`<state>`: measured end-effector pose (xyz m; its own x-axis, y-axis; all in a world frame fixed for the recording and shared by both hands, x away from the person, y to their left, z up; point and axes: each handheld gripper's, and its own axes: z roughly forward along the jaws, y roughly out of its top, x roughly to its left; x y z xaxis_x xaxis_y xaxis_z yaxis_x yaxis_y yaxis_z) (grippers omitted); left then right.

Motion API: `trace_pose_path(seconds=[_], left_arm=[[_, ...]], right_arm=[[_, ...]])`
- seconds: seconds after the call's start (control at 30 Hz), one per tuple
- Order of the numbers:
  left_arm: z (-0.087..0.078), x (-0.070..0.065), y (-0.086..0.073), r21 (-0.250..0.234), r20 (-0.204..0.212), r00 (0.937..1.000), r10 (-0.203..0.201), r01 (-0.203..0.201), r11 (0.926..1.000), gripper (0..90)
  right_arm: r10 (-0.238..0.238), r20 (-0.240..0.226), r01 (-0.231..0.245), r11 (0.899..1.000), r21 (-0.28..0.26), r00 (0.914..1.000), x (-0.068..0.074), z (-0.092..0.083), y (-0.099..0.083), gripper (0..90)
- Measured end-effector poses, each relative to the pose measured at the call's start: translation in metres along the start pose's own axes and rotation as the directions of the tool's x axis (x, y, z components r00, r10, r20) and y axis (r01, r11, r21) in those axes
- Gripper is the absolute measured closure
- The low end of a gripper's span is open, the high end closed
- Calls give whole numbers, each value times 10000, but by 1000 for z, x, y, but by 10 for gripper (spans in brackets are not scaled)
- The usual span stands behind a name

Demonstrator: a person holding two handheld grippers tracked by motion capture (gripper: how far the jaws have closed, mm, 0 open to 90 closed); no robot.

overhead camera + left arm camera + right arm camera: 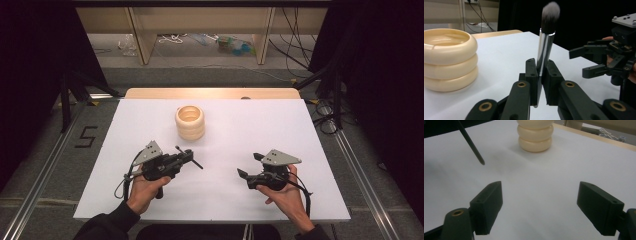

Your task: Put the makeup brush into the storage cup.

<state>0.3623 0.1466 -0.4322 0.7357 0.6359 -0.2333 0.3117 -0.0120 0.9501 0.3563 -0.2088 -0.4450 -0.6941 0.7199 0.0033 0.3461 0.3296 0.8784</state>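
Observation:
My left gripper (pixel 186 156) is shut on a makeup brush (pixel 194 161). In the left gripper view the brush (pixel 545 45) stands up between the pads, silver ferrule and dark bristles on top. Its black handle tip (pixel 471 142) hangs above the table in the right gripper view. My right gripper (pixel 248 164) sits to the right over the white table (pixel 250 125), open, with nothing between its fingers (pixel 487 205). The left gripper view has it (pixel 578 62) pointing at the brush from a short way off. A cream ribbed ring-shaped holder (pixel 190 122) stands farther back, apart from both grippers.
The white board lies on a wooden tabletop whose far edge (pixel 210 93) shows behind the holder. Metal rails (pixel 45 170) run along both sides of the table. Shelving legs and loose cables (pixel 295 45) lie on the floor beyond.

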Motion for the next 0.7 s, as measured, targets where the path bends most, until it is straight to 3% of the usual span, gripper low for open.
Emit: trace_pose_path(seconds=[0.23,0.33,0.37,0.43,0.6,0.63,0.7], left_arm=[[0,4,3,-27,-189,9997,-133,133,9999,831],[0,5,5,-40,-357,9984,-440,439,9990,831],[0,7,6,-30,-219,9993,-315,315,9995,831],[1,9,8,13,-157,9986,-512,513,9987,831],[4,9,13,183,-364,9974,-620,627,9979,831],[4,11,15,197,-261,9990,-370,375,9991,831],[5,11,18,331,-287,9992,-272,281,9991,831]], right_arm=[[248,307,-248,9997,-8,9992,-8,-14,-6,227],[337,415,-335,9994,-68,9986,-11,-19,-8,222],[408,473,-404,9991,-85,9980,-12,-21,-9,221],[441,557,-439,9990,-59,9975,-15,-25,-11,219],[656,633,-646,9978,-179,9958,-18,-30,-15,210],[614,641,-614,9981,-11,9961,-18,-33,-15,208],[575,625,-571,9983,-78,9964,-19,-33,-17,202]])
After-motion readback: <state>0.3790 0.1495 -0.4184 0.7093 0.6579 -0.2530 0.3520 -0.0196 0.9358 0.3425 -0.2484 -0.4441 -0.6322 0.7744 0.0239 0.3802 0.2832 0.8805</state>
